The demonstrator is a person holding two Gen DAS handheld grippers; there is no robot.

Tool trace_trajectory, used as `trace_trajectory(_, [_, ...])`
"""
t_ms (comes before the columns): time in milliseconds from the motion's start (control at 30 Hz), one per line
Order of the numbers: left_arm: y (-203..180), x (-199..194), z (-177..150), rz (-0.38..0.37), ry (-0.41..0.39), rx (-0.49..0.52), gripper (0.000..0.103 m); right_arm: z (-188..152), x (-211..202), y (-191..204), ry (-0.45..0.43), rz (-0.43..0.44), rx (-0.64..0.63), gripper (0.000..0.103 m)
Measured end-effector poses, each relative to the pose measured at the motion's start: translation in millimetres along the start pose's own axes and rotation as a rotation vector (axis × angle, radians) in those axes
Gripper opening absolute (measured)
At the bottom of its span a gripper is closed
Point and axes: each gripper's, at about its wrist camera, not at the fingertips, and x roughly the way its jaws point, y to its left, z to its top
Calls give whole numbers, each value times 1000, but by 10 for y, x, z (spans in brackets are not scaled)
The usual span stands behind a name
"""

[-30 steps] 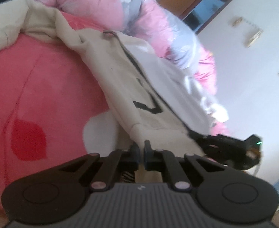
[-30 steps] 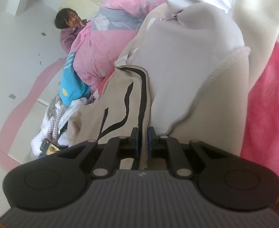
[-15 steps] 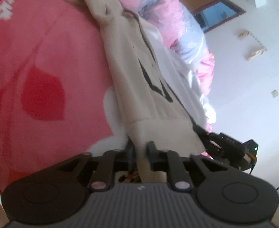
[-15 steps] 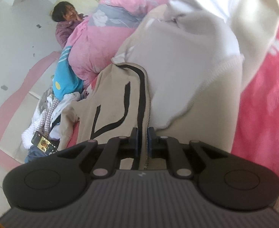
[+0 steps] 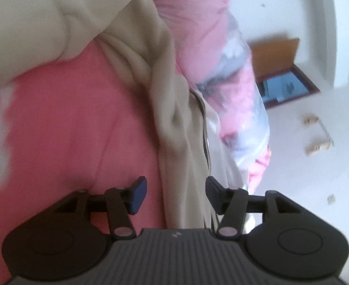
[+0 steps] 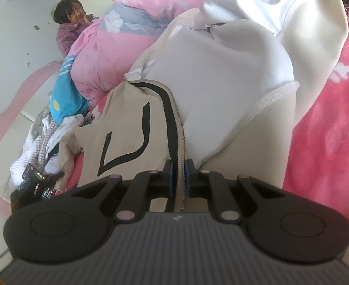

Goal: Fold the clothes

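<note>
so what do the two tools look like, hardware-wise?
Both match: left tool and right tool have a ribbed dark grey body with a small pale logo, black linkage arms with pale rivets, round black side housings and blue pads. No cables visible.

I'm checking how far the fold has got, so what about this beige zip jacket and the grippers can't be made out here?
- Left wrist view: motion blur smears the beige zip jacket; whether the opening left gripper touches the fabric between its fingers is unclear.
- Right wrist view: the right gripper, shut on the zipper edge, hides the hem behind its body.
- Both views: the jacket's sleeves are bunched or cut off.
</note>
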Motion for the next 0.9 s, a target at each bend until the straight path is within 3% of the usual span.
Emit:
trace_trajectory(100, [-78, 322, 244, 20, 13, 24, 55, 9, 10, 23, 14, -25, 2, 9])
trace_trajectory(167, [-78, 487, 355, 62, 17, 42, 46, 22, 15, 42, 24, -42, -1, 9])
trace_trajectory(300, [30, 619, 415, 87, -3, 54, 10, 50, 30, 119, 45, -84, -21, 9])
trace_trajectory(333, [59, 628, 422, 86, -9, 41, 6, 57, 34, 139, 48, -95, -28, 9])
trace_trajectory(433, [68, 621, 435, 84, -34, 44, 5, 76, 47, 185, 54, -125, -48, 9])
trace_trajectory(633, [-58, 458, 451, 129, -86, 143, 5, 117, 7, 259, 34, -178, -86, 9])
trace_trajectory(733, [13, 484, 458, 172, -81, 145, 5, 108, 21, 240, 38, -190, -89, 8])
trace_trajectory(900, [-148, 545, 334, 257, -139, 320, 6, 67, 28, 237, 33, -188, -102, 8])
